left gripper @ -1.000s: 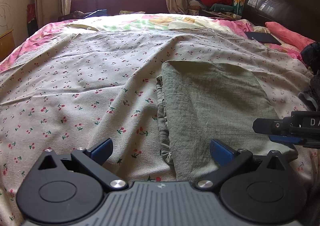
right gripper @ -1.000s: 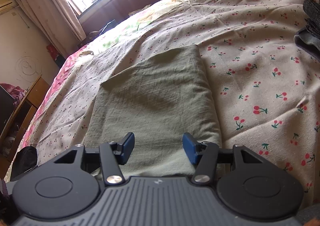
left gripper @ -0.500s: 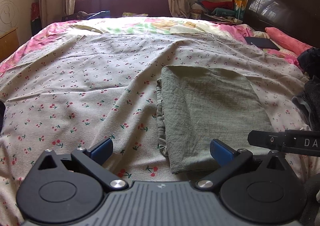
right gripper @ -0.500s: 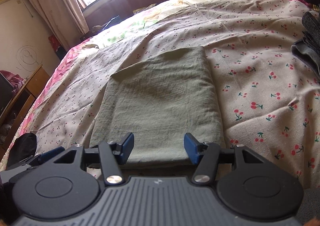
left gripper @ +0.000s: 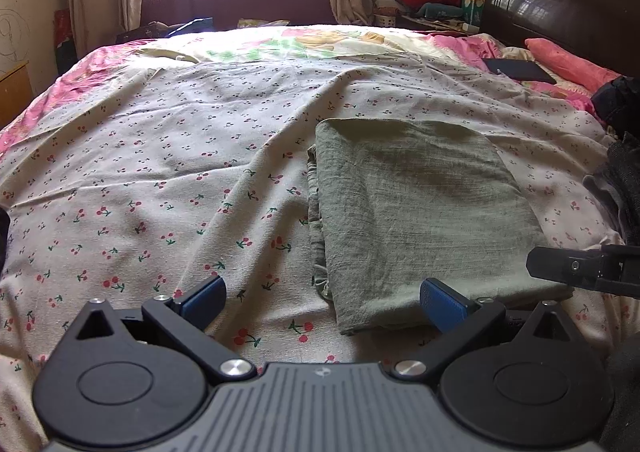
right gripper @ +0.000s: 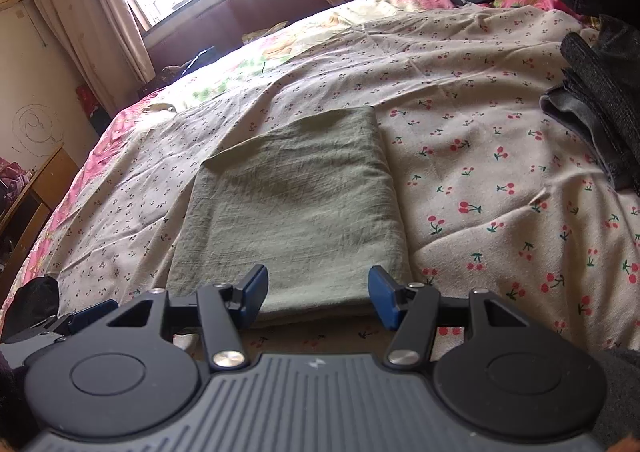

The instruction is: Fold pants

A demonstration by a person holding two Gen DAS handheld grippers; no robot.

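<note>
The olive-green pants (left gripper: 416, 208) lie folded into a flat rectangle on the cherry-print bedsheet (left gripper: 160, 180); they also show in the right wrist view (right gripper: 296, 212). My left gripper (left gripper: 322, 298) is open and empty, just short of the fold's near left corner. My right gripper (right gripper: 318, 288) is open and empty, hovering at the fold's near edge. One finger of the right gripper (left gripper: 580, 268) shows at the right edge of the left wrist view.
A pile of dark folded clothes (right gripper: 600, 100) lies on the bed to the right. A dark flat tablet (left gripper: 518, 70) and pink pillow (left gripper: 568, 64) lie near the dark headboard (left gripper: 560, 8). A wooden cabinet (right gripper: 36, 192) stands left of the bed.
Both grippers have drawn back toward the near edge of the bed and risen slightly; the folded pants stay still and now lie fully clear of the fingers.
</note>
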